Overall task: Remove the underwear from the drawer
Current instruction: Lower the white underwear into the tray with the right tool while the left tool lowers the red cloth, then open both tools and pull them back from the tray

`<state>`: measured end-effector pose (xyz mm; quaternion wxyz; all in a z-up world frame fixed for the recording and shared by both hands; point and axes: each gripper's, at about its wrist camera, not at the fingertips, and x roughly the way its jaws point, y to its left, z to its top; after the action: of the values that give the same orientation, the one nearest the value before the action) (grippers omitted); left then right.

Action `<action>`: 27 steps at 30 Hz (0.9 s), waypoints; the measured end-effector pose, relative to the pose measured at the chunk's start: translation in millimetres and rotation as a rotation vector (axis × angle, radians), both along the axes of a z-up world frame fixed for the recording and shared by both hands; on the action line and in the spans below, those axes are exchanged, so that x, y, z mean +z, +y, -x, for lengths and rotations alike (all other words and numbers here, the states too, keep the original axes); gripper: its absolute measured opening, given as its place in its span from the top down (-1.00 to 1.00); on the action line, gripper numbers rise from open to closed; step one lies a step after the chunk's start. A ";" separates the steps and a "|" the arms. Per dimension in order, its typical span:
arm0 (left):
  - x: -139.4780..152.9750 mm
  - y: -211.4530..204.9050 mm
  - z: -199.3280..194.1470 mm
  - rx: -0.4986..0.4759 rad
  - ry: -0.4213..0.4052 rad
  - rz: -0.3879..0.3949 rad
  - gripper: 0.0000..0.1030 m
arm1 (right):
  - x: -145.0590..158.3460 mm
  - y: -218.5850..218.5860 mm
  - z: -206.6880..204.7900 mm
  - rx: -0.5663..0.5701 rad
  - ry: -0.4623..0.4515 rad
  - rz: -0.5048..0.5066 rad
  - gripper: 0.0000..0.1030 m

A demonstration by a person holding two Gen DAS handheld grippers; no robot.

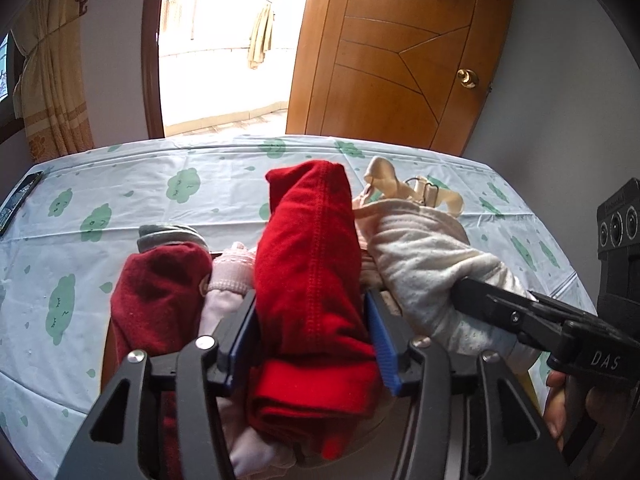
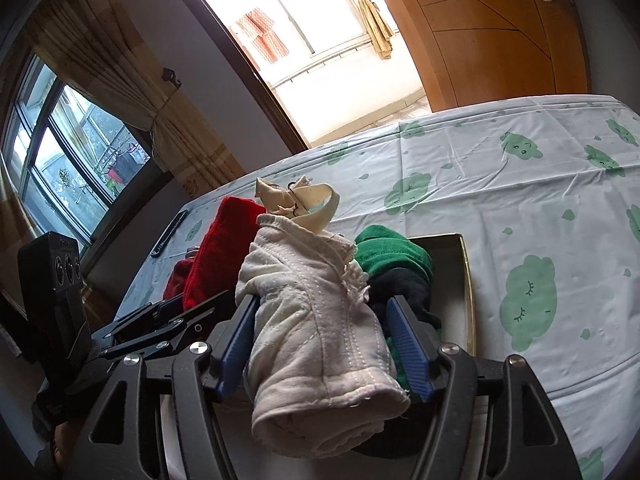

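The left claw point(image 1: 312, 344) is seen clenched on a rolled red underwear piece point(image 1: 312, 280). The right claw point(image 2: 324, 344) is spread around a cream garment point(image 2: 316, 312), its right pad apart from the cloth. Both items are held above the open drawer point(image 2: 466, 280) on a cloud-patterned bench point(image 2: 520, 184).

Red underwear roll point(image 1: 312, 300) upright between the left claw's point(image 1: 312, 340) blue pads point(image 1: 382, 344)

Showing 2 grippers: left gripper point(image 1: 312, 332) & right gripper point(image 2: 324, 344). Rolled garments showing: 2 red – bright red roll point(image 1: 312, 280), dark red roll point(image 1: 160, 292); 1 cream roll point(image 2: 316, 320); 1 pink point(image 1: 232, 276); 1 green point(image 2: 392, 252); 1 black point(image 2: 404, 284). 1 box point(image 2: 466, 280), 1 phone point(image 1: 18, 200), 1 door point(image 1: 400, 60) showing.
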<state>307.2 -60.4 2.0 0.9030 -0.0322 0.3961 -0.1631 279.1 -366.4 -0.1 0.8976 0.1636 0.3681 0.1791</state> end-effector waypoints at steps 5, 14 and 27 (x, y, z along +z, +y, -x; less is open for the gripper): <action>3.2 2.7 6.6 0.005 -0.009 -0.005 -0.07 | 6.0 3.9 9.8 0.005 -0.031 0.026 -0.36; 10.4 -0.1 21.5 0.000 -0.029 -0.030 -0.13 | 13.4 5.6 22.5 0.014 -0.056 0.046 -0.38; 10.6 2.5 43.1 0.011 -0.048 -0.052 -0.32 | 18.2 2.7 48.2 0.030 -0.110 0.068 -0.40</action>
<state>264.2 -57.9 12.5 0.9137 -0.0071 0.3782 -0.1488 230.9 -363.7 18.1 0.9187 0.1172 0.3266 0.1886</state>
